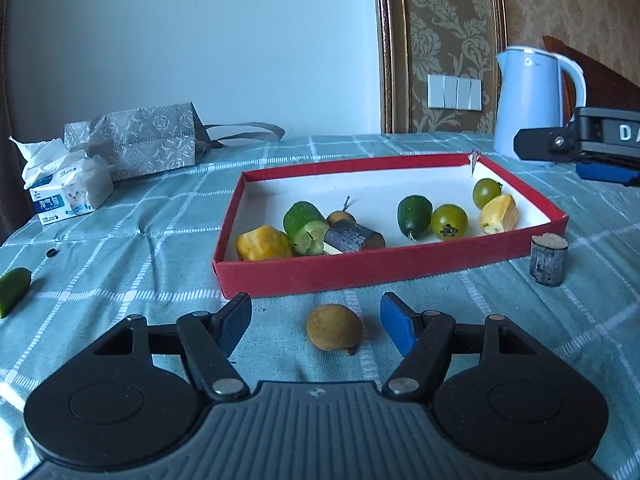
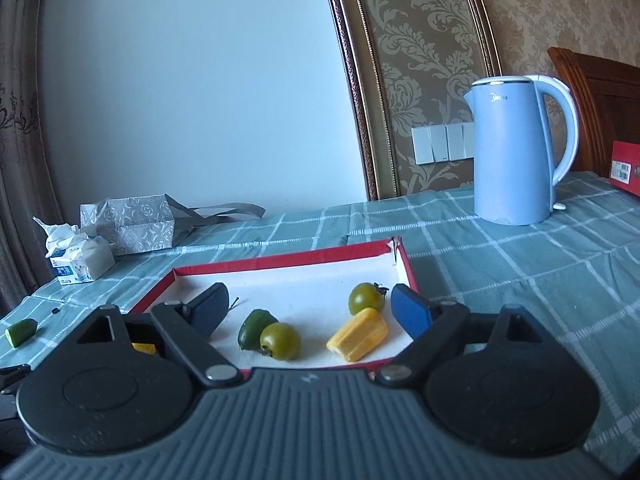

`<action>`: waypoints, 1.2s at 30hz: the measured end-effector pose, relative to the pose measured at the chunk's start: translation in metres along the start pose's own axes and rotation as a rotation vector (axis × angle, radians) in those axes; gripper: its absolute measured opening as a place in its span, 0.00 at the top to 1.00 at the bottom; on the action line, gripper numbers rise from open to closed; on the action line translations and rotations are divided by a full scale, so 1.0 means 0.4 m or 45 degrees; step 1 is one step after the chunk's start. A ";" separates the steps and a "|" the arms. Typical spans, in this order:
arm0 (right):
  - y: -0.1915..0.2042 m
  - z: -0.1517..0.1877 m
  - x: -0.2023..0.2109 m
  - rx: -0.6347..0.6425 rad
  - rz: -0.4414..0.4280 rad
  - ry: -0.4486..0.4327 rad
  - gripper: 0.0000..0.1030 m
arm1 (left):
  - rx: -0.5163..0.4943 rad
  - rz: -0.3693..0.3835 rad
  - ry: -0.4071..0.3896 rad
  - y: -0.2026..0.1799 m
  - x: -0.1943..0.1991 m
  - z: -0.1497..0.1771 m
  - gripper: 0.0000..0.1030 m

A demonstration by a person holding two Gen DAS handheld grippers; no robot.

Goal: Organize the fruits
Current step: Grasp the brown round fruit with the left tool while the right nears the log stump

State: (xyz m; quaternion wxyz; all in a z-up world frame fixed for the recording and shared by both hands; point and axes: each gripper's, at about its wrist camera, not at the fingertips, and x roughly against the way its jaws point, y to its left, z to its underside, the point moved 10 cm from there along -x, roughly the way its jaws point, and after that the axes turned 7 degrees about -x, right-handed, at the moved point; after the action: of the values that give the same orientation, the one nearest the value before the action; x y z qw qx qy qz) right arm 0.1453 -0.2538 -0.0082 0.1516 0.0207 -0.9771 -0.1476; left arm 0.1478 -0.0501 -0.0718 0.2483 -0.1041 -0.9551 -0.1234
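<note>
Fruit is mostly inside the shallow red cardboard tray [image 1: 384,270] already, but a small brown round longan [image 1: 334,327], cut sugarcane stub [image 1: 549,259] and green wedge [image 1: 14,290] wait on the checked tablecloth [image 1: 120,264], longan off the tray's near edge between the left gripper [image 1: 316,322]'s spread, empty fingers, right gripper [image 2: 310,312] also released over the tray.

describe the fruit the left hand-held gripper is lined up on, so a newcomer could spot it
Start at the red tray on the checked tablecloth. Just outside its near wall, on the cloth, lies a small brownish round fruit, between the open fingers of the left hand-held gripper. Unlike the green and yellow pieces, it is outside the tray, plain tan and whole.
</note>
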 end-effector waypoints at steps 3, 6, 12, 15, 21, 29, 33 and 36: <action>-0.003 0.003 0.010 -0.005 -0.003 -0.002 0.15 | -0.020 0.003 0.053 -0.010 -0.017 0.009 0.31; -0.006 -0.001 0.020 -0.022 -0.007 -0.013 0.15 | -0.020 0.019 0.101 -0.013 -0.034 0.018 0.32; -0.012 0.001 0.028 -0.038 -0.012 -0.012 0.18 | -0.034 -0.006 0.104 -0.017 -0.036 0.019 0.31; -0.015 0.006 0.031 -0.049 -0.016 -0.004 0.19 | -0.034 -0.008 0.104 -0.019 -0.036 0.017 0.34; -0.023 0.011 0.037 -0.057 -0.012 -0.004 0.21 | -0.049 0.020 0.093 -0.040 -0.031 0.011 0.62; -0.050 0.015 0.051 -0.077 0.004 -0.009 0.21 | -0.041 -0.010 0.095 -0.038 -0.032 0.008 0.71; -0.059 0.015 0.058 -0.085 0.009 -0.015 0.21 | -0.035 -0.025 0.097 -0.034 -0.031 0.009 0.72; -0.067 0.012 0.065 -0.091 0.012 -0.021 0.21 | -0.028 -0.038 0.097 -0.030 -0.029 0.009 0.72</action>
State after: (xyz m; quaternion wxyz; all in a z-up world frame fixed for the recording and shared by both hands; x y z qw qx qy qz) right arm 0.1188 -0.2803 -0.0130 0.1450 0.0094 -0.9725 -0.1820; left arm 0.1527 -0.0620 -0.0828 0.2815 -0.0877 -0.9450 -0.1416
